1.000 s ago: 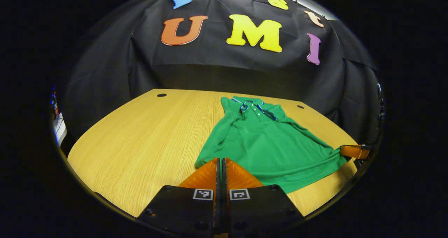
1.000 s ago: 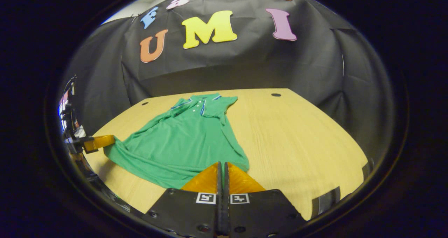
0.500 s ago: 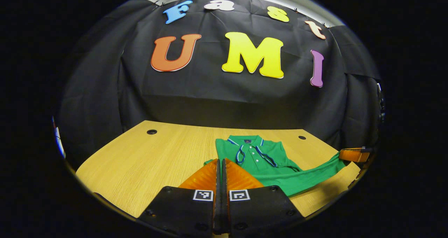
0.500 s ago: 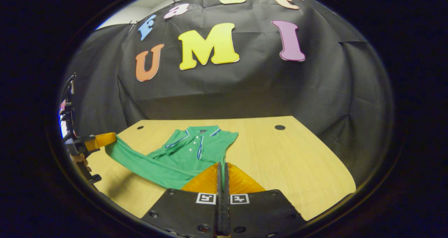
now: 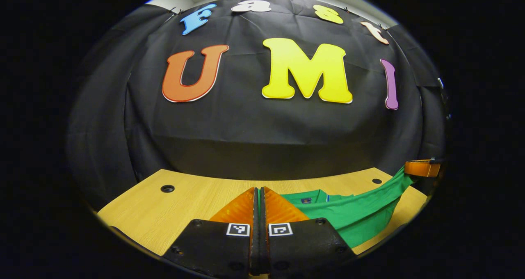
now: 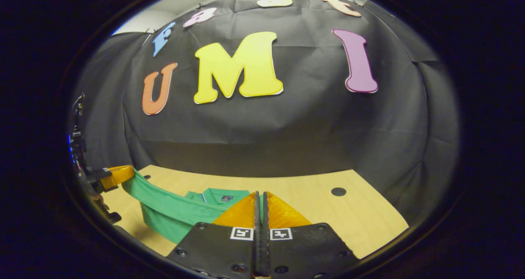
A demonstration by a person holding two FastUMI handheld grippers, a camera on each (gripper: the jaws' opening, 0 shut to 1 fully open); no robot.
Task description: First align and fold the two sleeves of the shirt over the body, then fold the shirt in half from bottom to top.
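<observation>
— Wood counter (image 5: 192,197) under both cameras. Left hand-held gripper (image 5: 259,195)?
— Fingers pressed together, pinching the green shirt (image 5: 352,217) hem; right hand-held gripper (image 6: 259,199) likewise.
— Shirt's lie?
— Hem lifted, stretched taut between the two; collar (image 6: 217,196) flat on the counter, pointing toward the wall.
</observation>
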